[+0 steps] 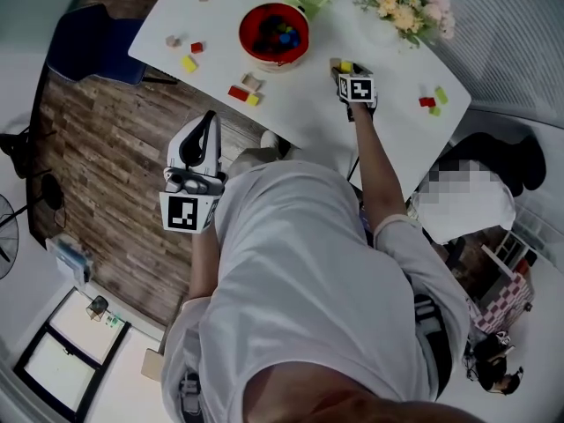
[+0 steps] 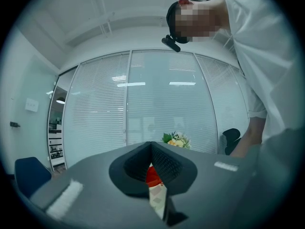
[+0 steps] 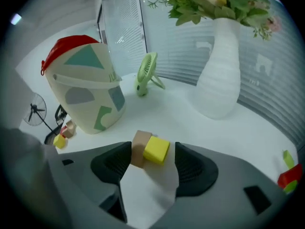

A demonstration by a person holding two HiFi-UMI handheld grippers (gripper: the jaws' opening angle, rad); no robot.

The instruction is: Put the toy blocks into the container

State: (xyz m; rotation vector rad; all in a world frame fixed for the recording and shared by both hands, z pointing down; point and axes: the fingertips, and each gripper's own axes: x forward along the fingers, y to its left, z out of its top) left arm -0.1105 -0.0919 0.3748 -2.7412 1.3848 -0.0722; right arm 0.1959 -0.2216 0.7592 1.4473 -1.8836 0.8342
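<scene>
The container (image 1: 274, 33) is a red-rimmed bowl on the white table (image 1: 379, 51), with several coloured blocks inside. In the right gripper view it is a cream tub (image 3: 83, 87) with a red rim, standing at the left. My right gripper (image 1: 345, 76) is low over the table, to the right of the container. Its jaws (image 3: 153, 159) are open around a yellow block (image 3: 156, 150) and a tan block (image 3: 139, 147) that lie side by side on the table. The pads do not press on them. My left gripper (image 1: 209, 122) is held off the table near the person's body, pointing up, and looks shut (image 2: 151, 147) and empty.
Loose blocks lie left of the container (image 1: 189, 63), in front of it (image 1: 245, 93) and at the table's right end (image 1: 432, 101). A green fan (image 3: 145, 74) and a white vase (image 3: 219, 70) of flowers stand behind. A blue chair (image 1: 92, 47) is left of the table.
</scene>
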